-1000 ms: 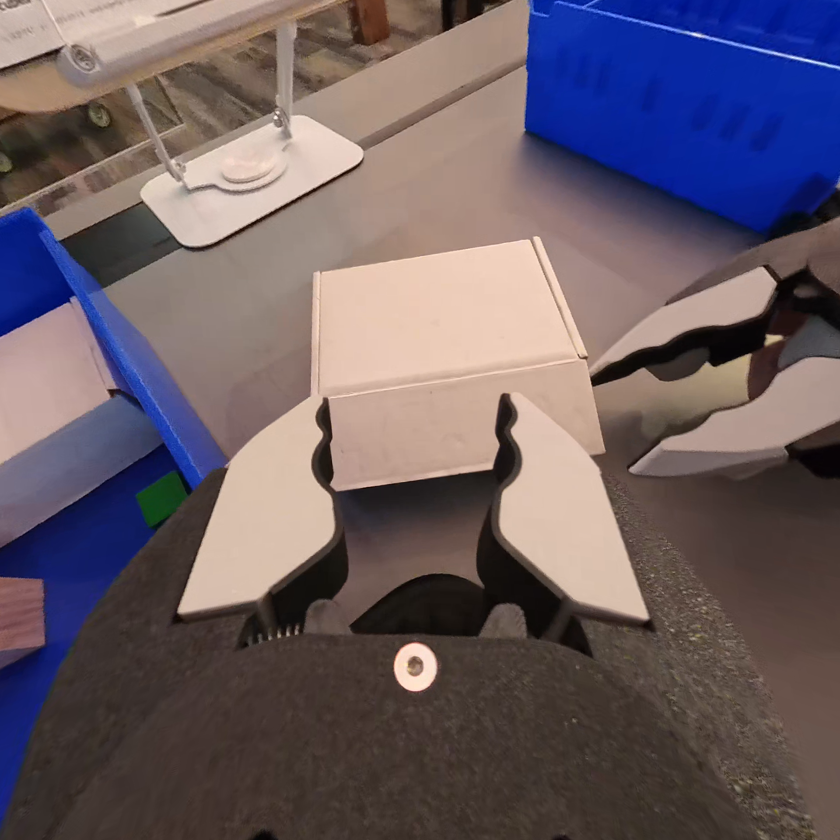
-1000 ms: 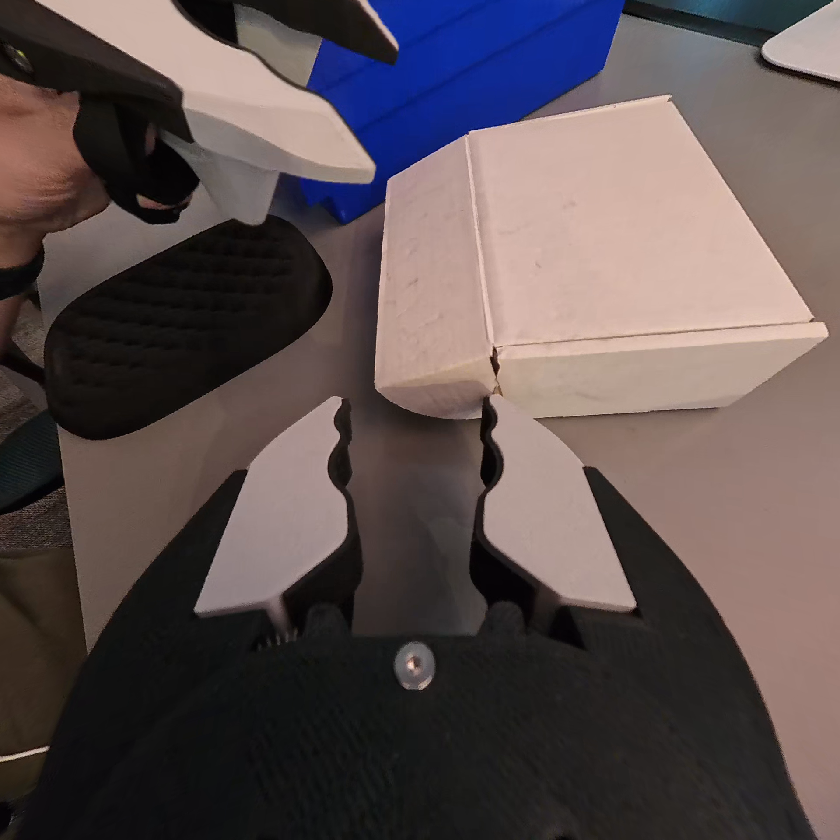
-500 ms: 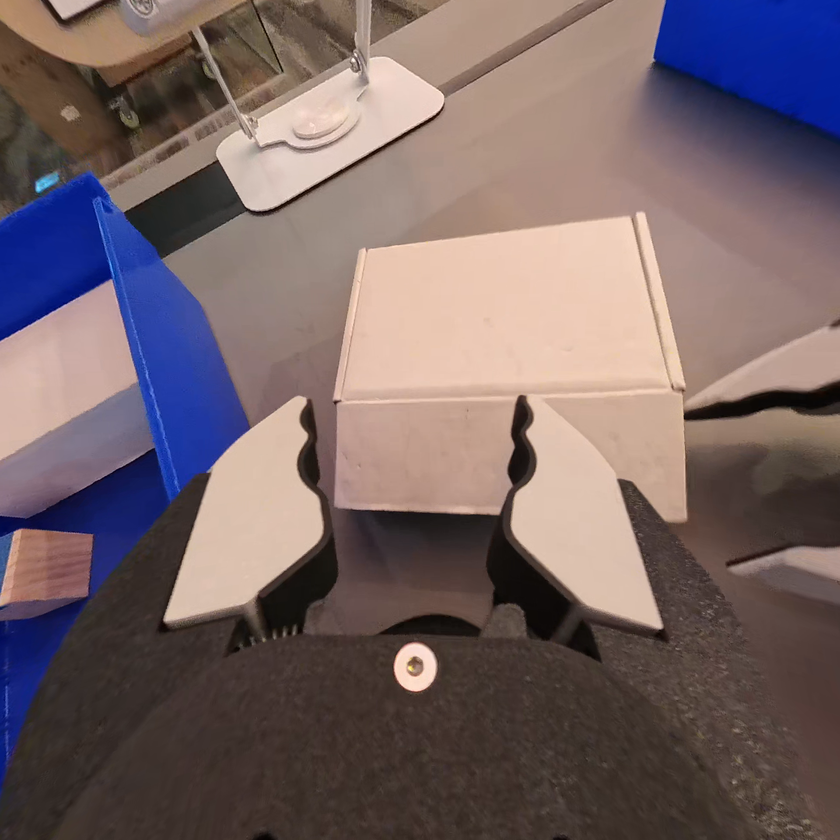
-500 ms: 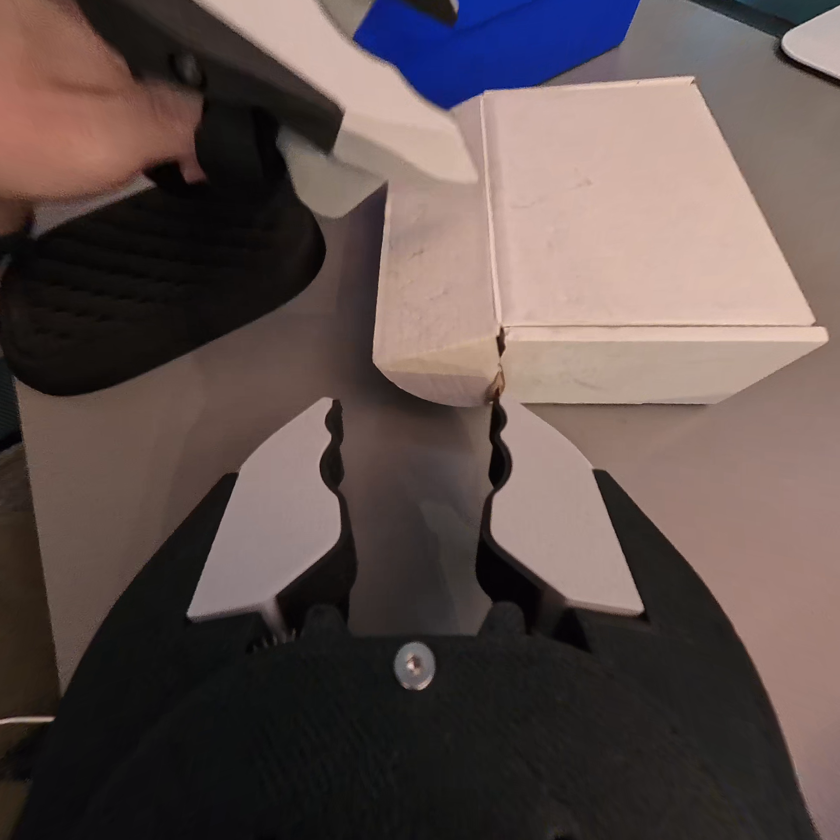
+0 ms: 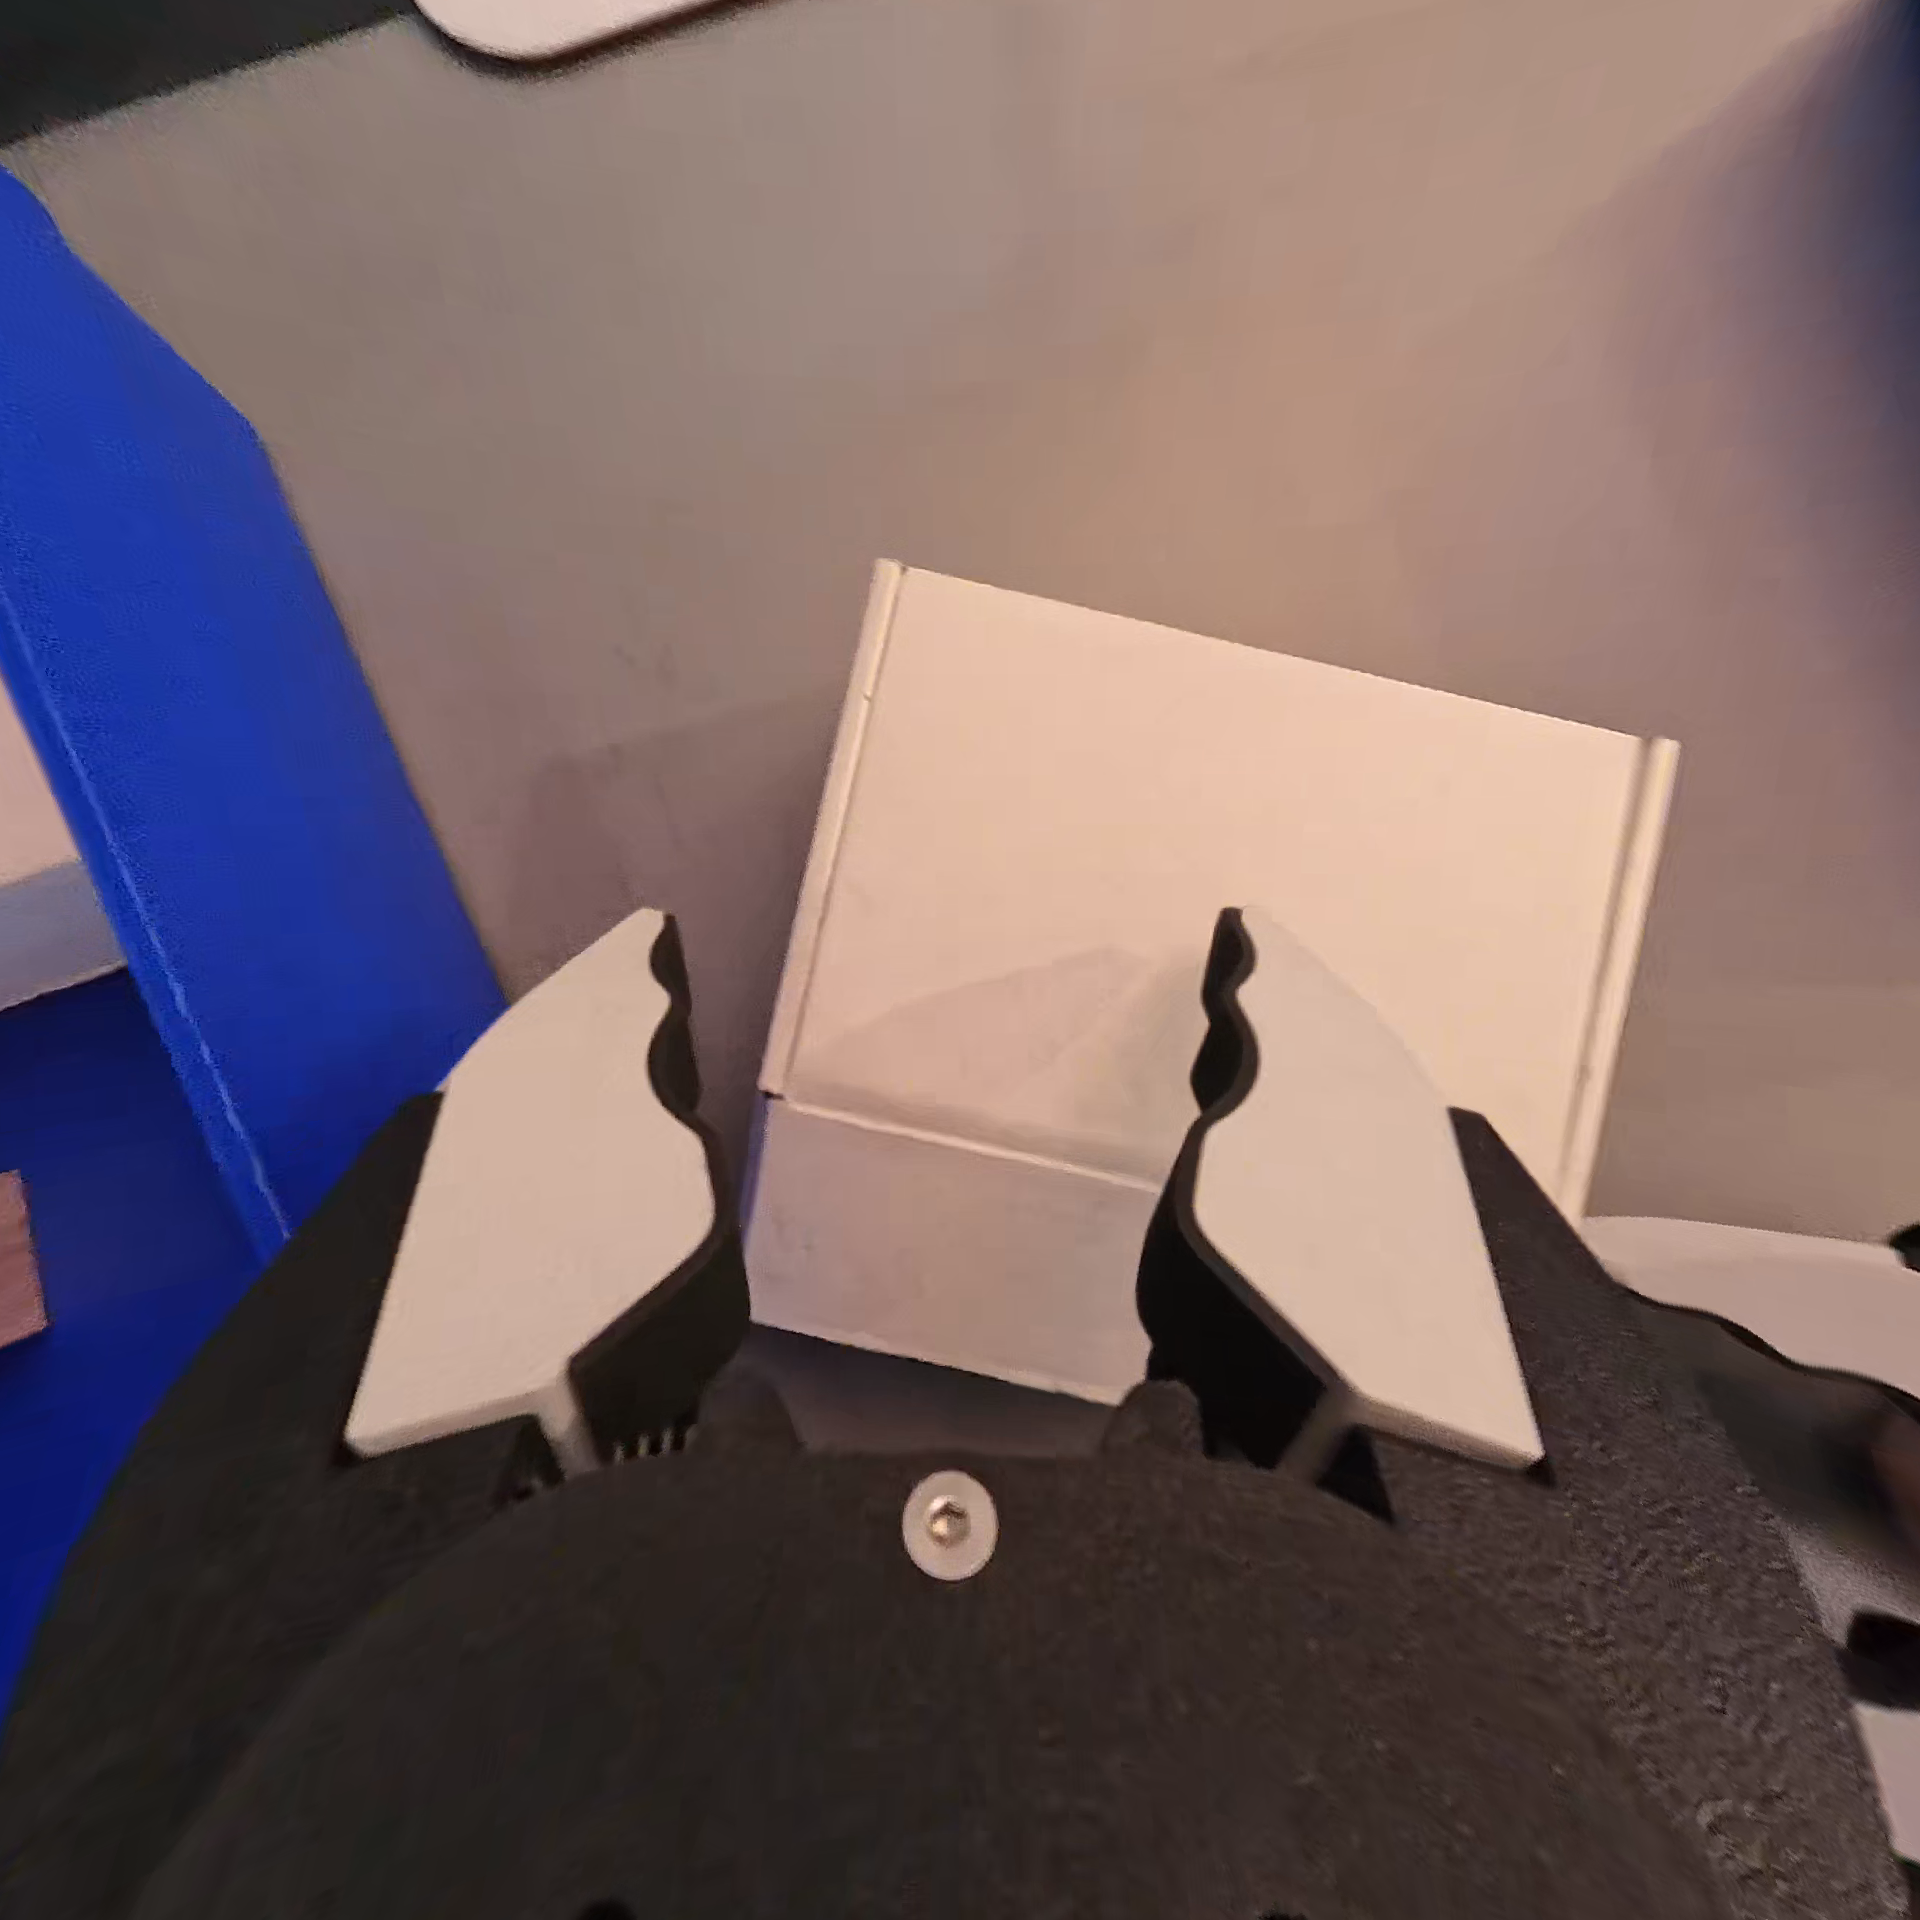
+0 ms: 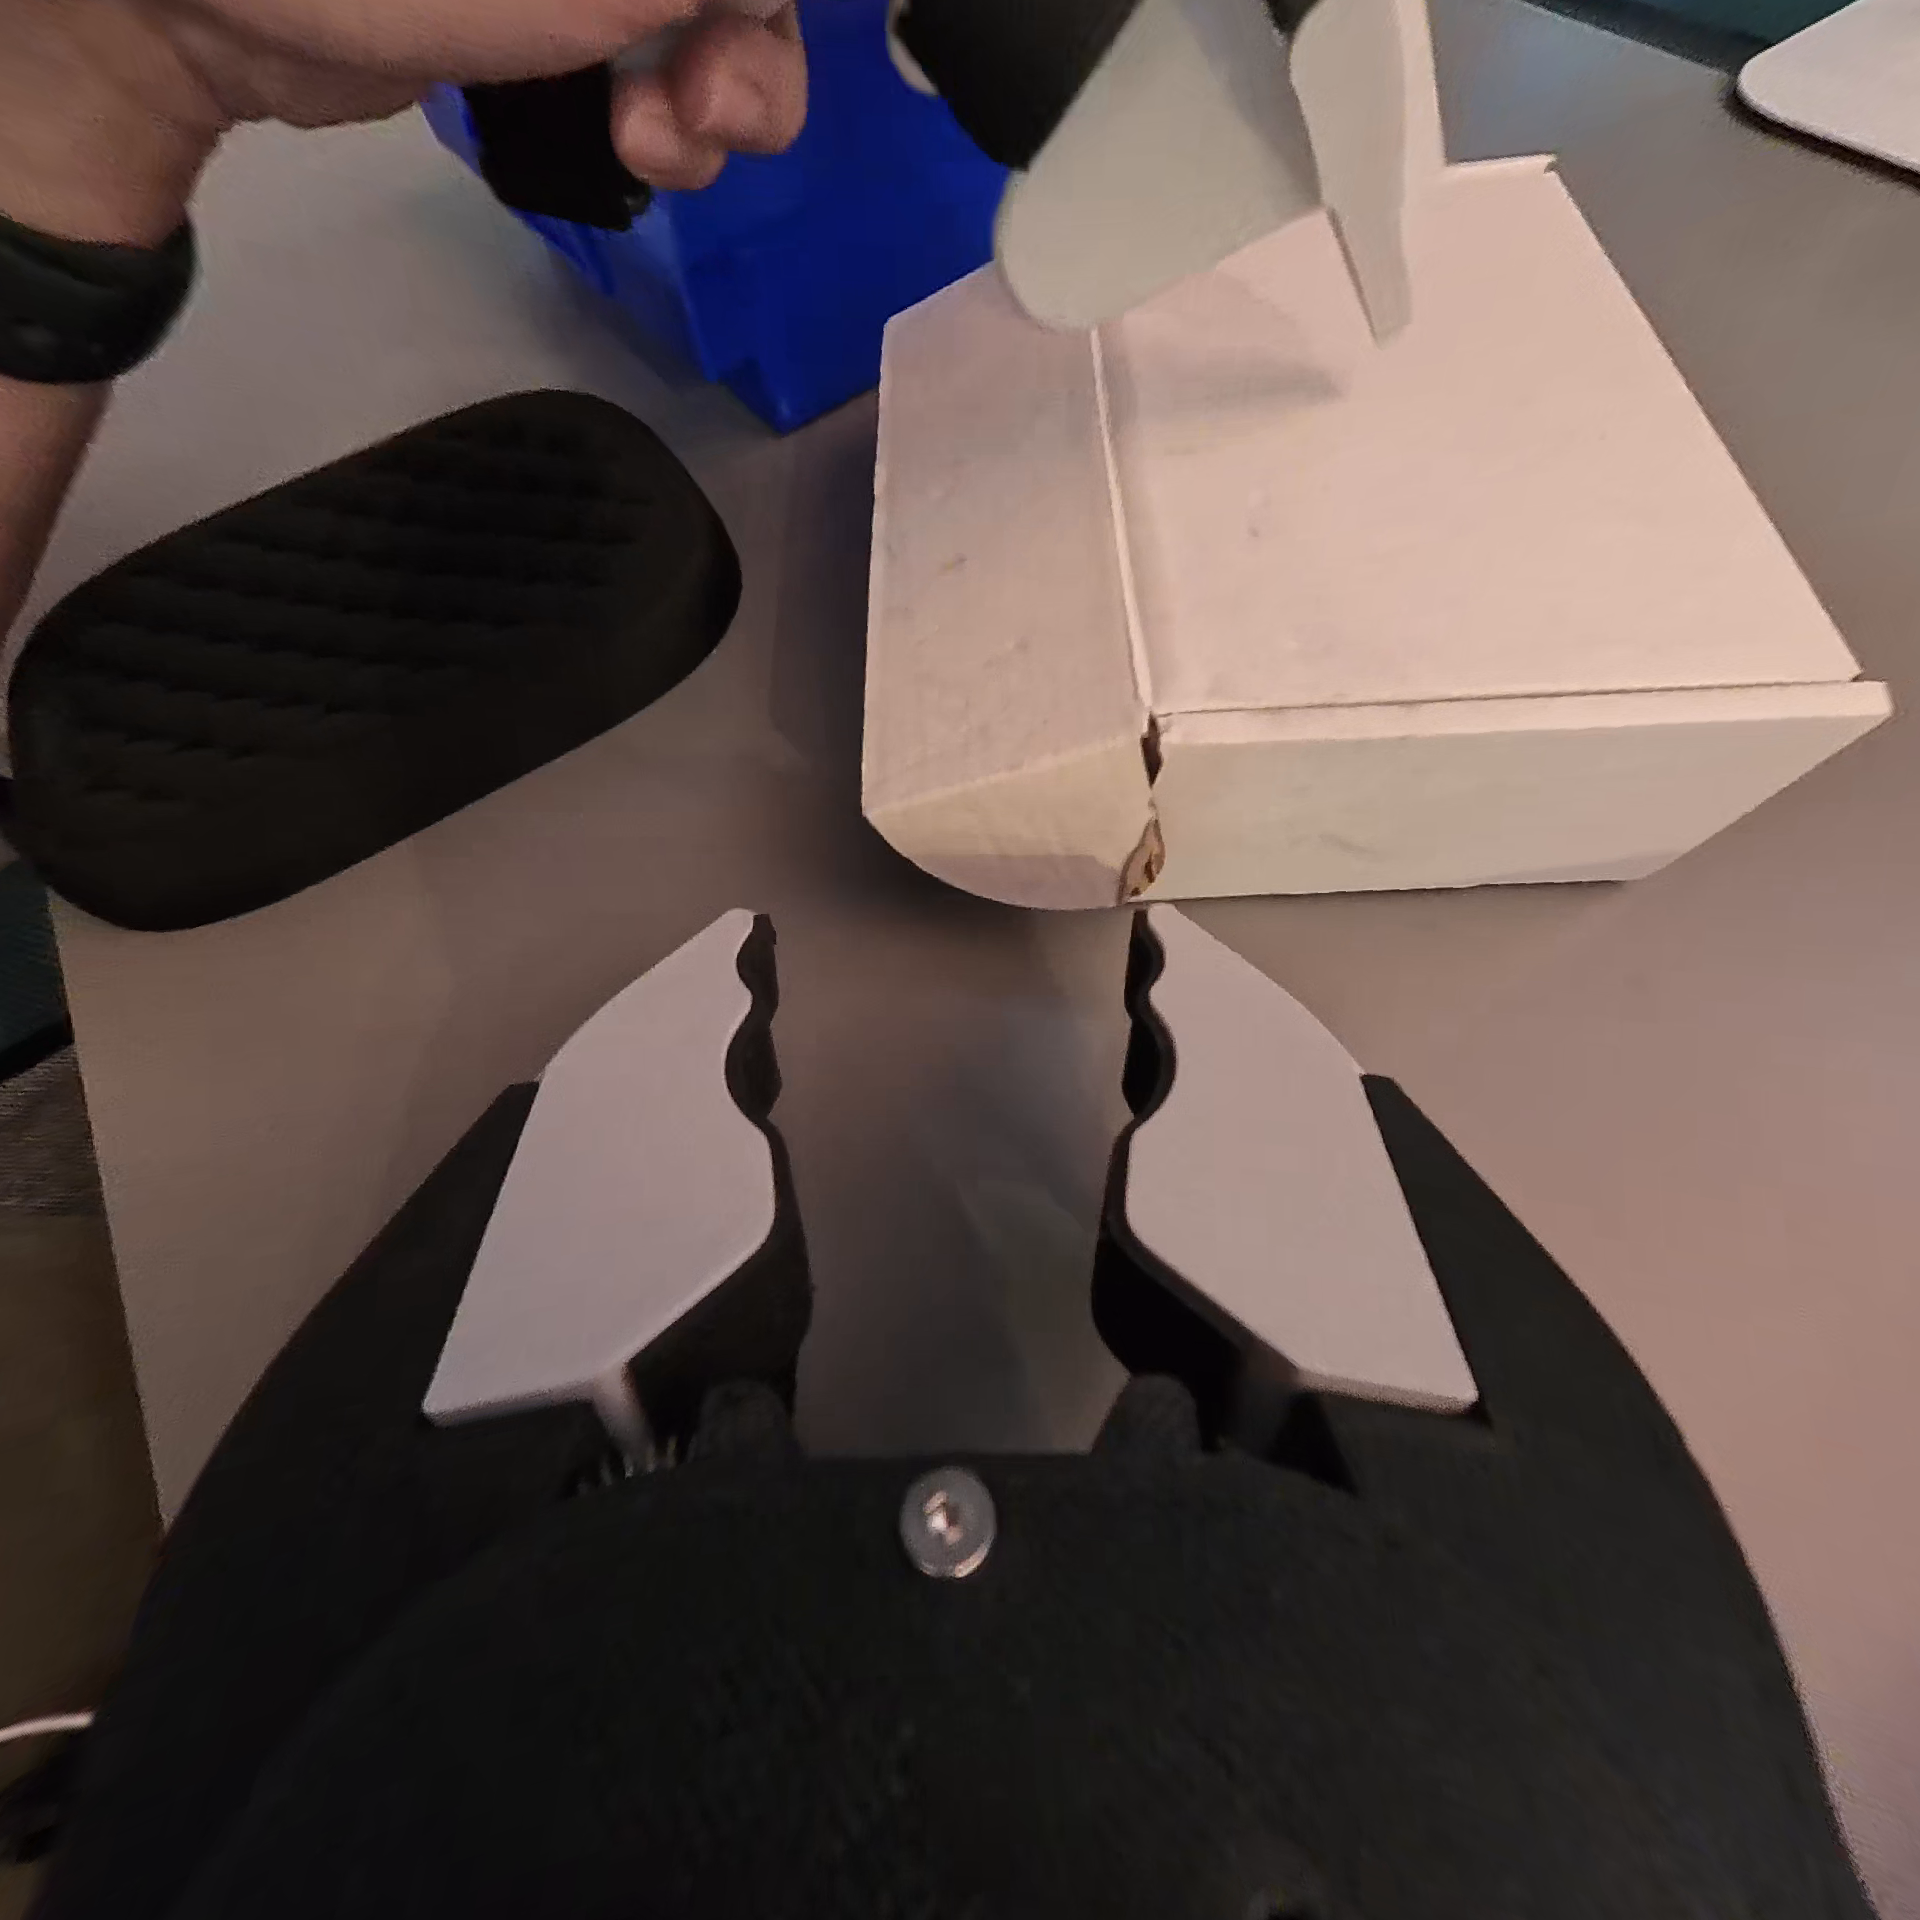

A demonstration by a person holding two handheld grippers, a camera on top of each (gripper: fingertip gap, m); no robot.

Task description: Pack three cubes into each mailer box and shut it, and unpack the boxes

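Observation:
A white mailer box [image 5: 1226, 862] sits shut on the grey table; it also shows in the right wrist view [image 6: 1382, 582]. My left gripper [image 5: 951, 935] is open and tilted down over the box's near front edge, its fingers above the lid. In the right wrist view the left gripper [image 6: 1226, 197] hangs over the lid's far left part. My right gripper [image 6: 951, 930] is open and empty, low over the table, with its right fingertip [image 6: 1153, 935] just short of the box's near corner. A wooden cube [image 5: 16, 1268] lies in the blue bin at the left edge.
A blue bin [image 5: 177, 790] stands left of the box and shows behind it in the right wrist view [image 6: 821, 239]. A black padded rest [image 6: 353, 644] lies at the table's near left. A white stand base [image 5: 561, 21] lies at the far edge. A person's hand [image 6: 416, 73] holds the left gripper. From my left tips it is roughly 20 centimeters to the wooden cube [image 5: 16, 1268]; from my right, 35 centimeters.
My left gripper has moved forward and tipped down over the box's lid. My right gripper has barely moved. The box has stayed in place.

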